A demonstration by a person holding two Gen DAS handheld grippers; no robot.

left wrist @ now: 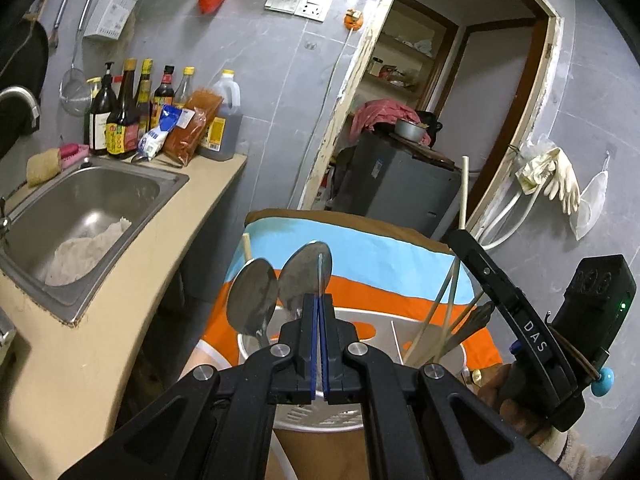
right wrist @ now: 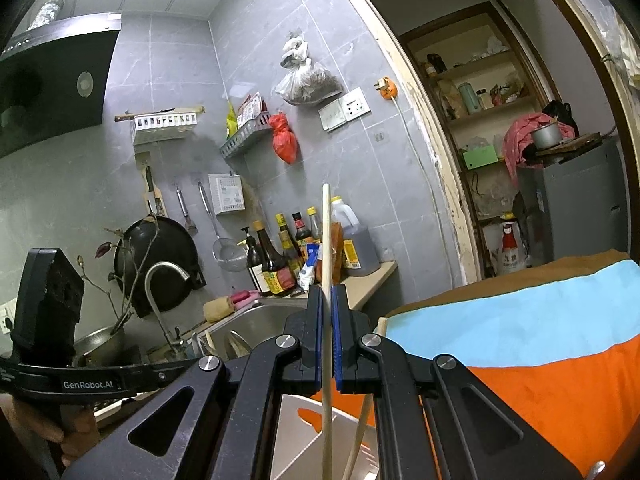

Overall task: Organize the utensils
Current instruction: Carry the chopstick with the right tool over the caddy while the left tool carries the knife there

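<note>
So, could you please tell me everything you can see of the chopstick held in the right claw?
The chopstick is a pale, plain stick that looks like wood or bamboo. It stands nearly upright, pinched between the blue pads of the right claw, its squared end well above them. Its lower part runs down into the white utensil holder, beside another chopstick; its lower tip is out of view.
</note>
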